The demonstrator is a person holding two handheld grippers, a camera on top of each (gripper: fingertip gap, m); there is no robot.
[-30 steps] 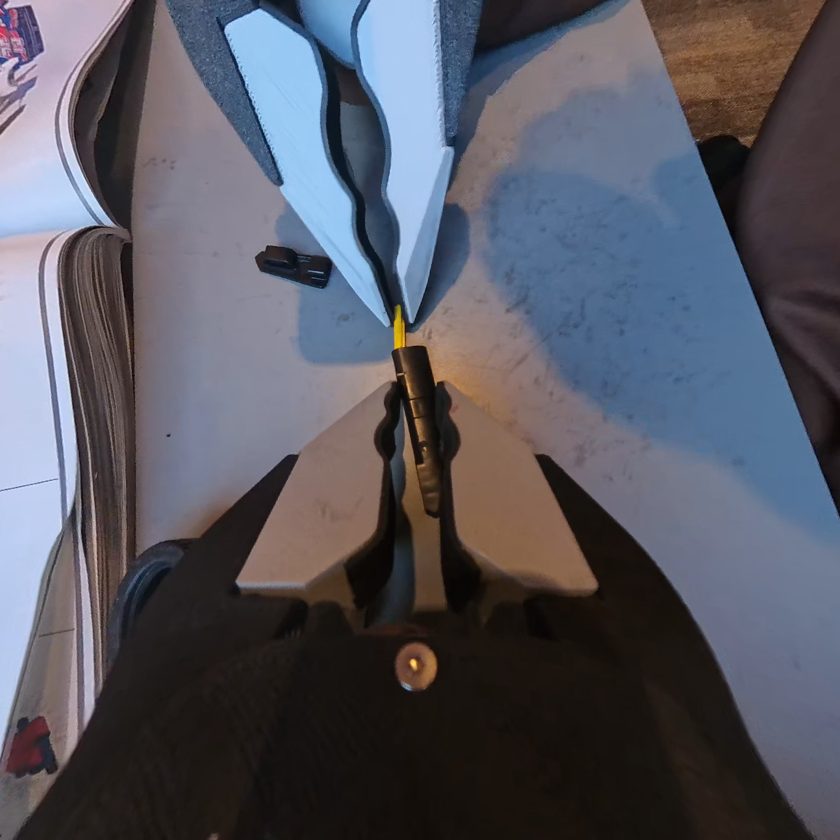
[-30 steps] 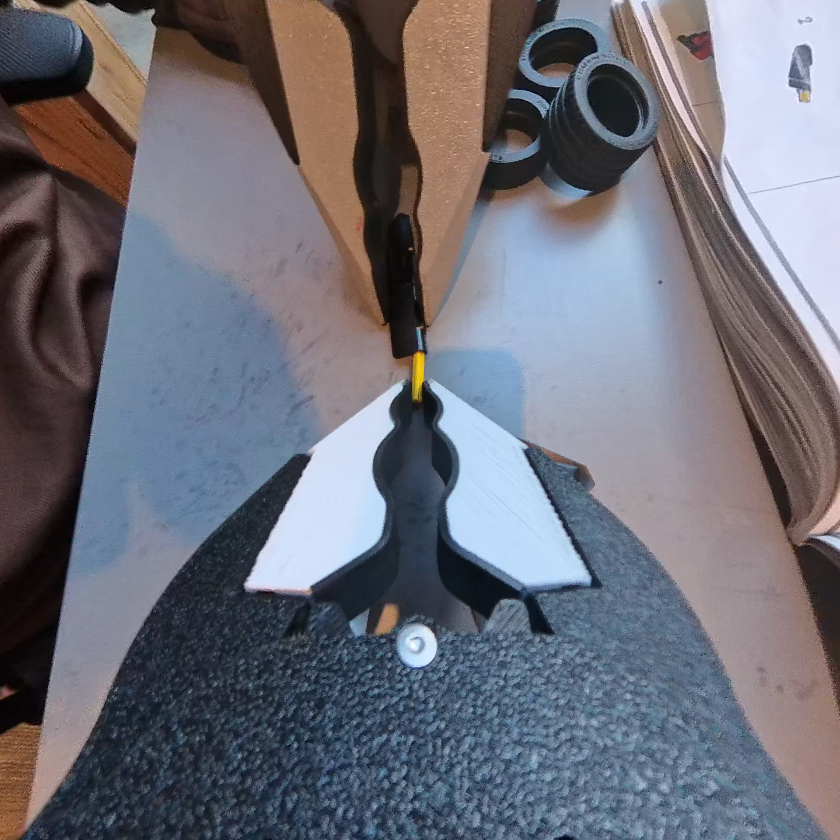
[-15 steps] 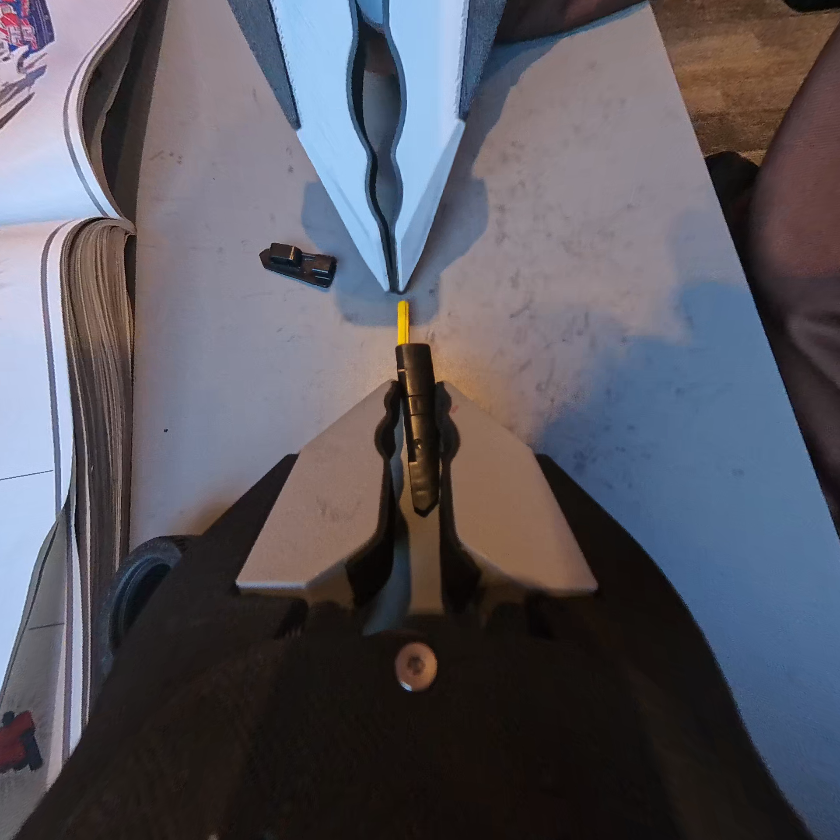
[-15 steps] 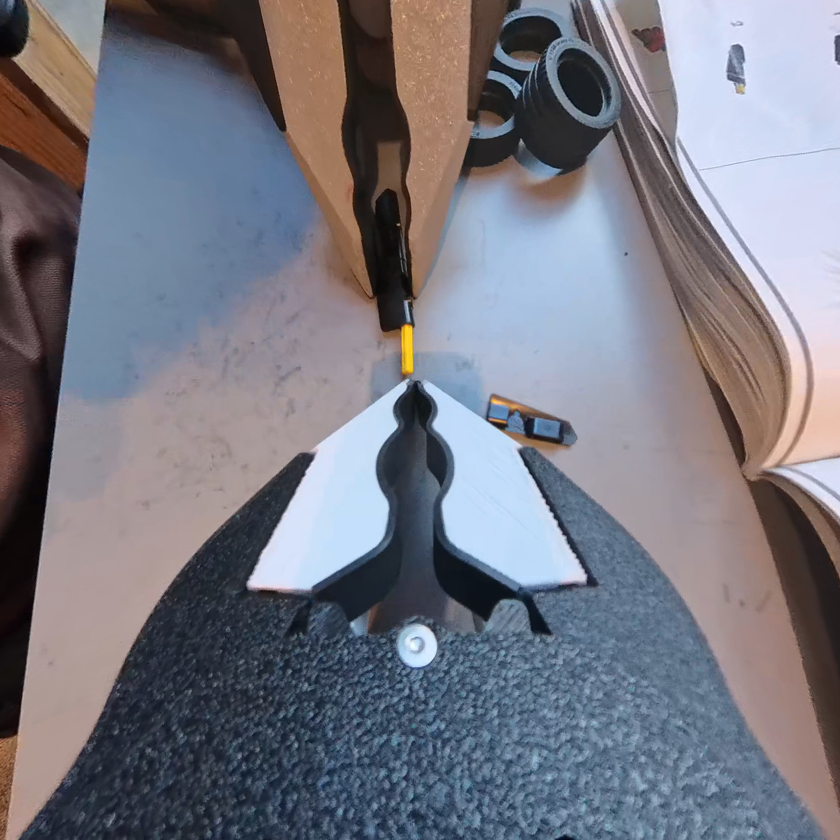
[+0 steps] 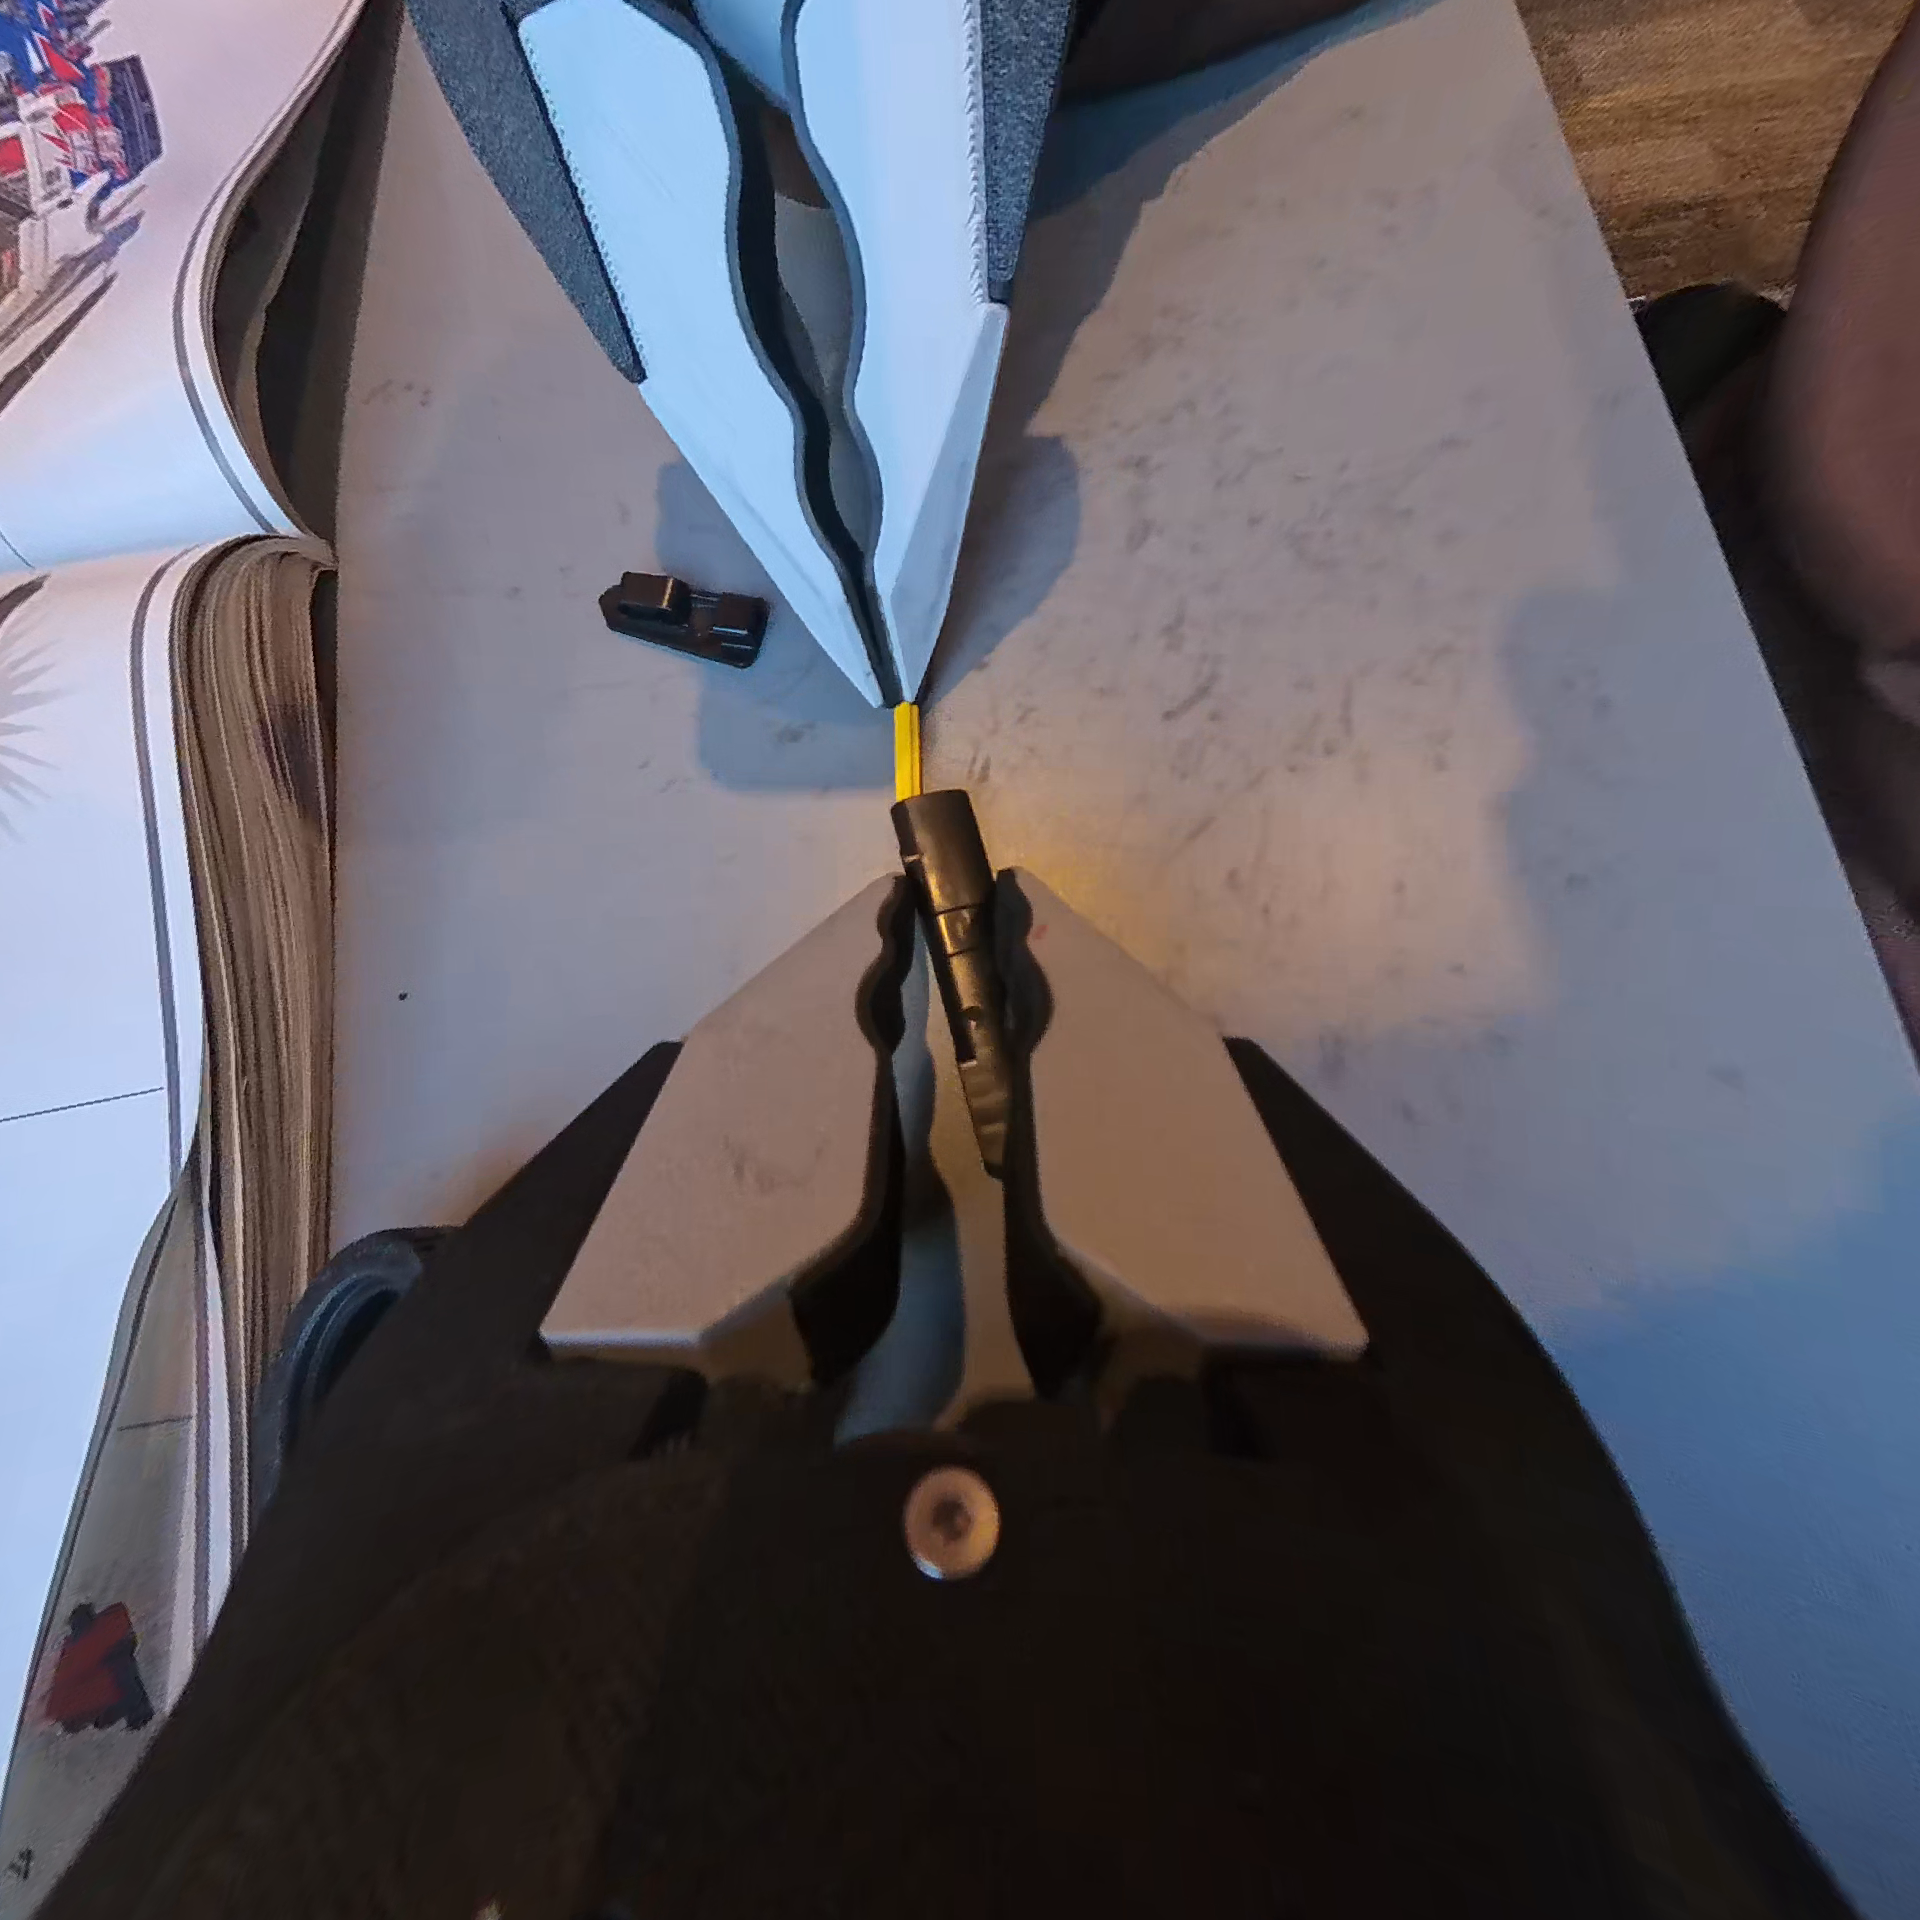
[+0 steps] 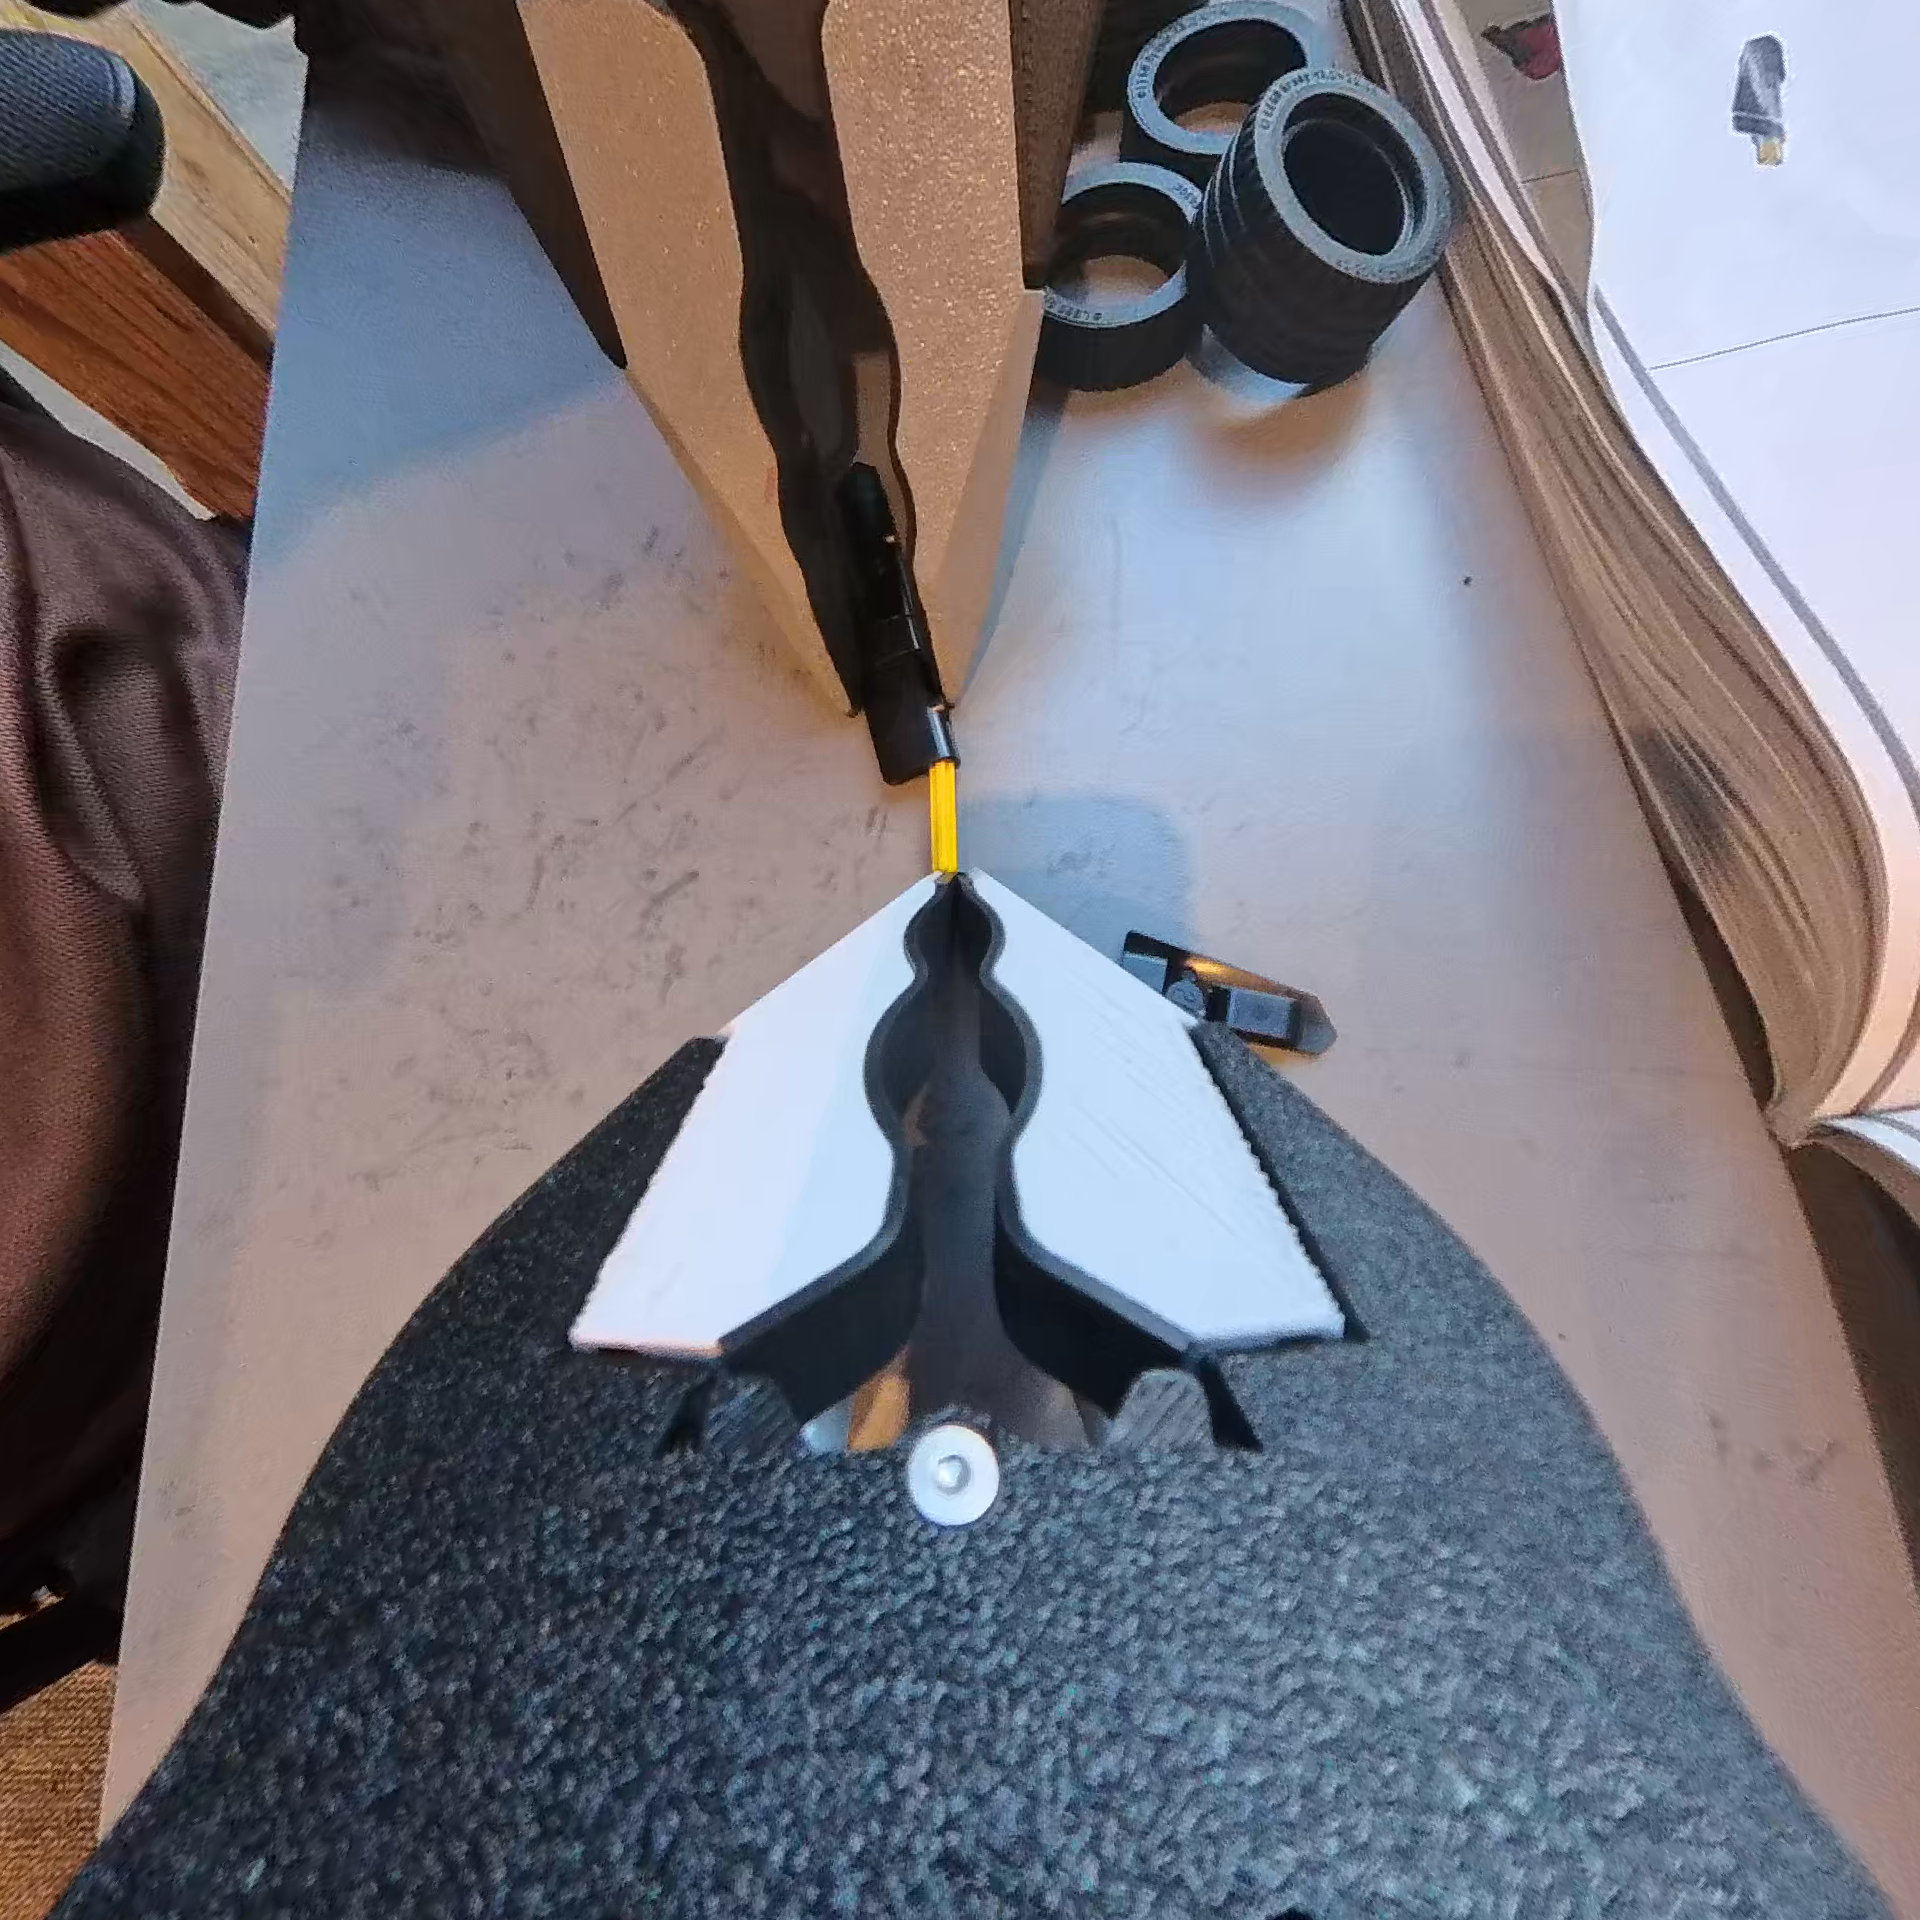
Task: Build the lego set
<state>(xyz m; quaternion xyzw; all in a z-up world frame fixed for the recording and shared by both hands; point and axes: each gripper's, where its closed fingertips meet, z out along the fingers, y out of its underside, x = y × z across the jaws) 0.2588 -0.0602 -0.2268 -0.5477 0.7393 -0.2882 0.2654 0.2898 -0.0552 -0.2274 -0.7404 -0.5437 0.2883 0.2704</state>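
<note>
The right gripper (image 6: 951, 881) pinches the yellow axle's (image 6: 942, 821) tip; the left gripper (image 6: 904, 696) clamps the black connector (image 6: 902, 675) above the worktop (image 6: 520, 831).

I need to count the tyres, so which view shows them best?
The right wrist view: the tyres sit in a cluster at the top, beside the book, partly hidden by the left gripper. The left wrist view shows only one tyre's edge behind that gripper.

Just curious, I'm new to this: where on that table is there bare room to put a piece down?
The table is bare between the tongs and its edge by the wooden floor. The other side is crowded: black tyres, a loose black piece and the open instruction book.
</note>
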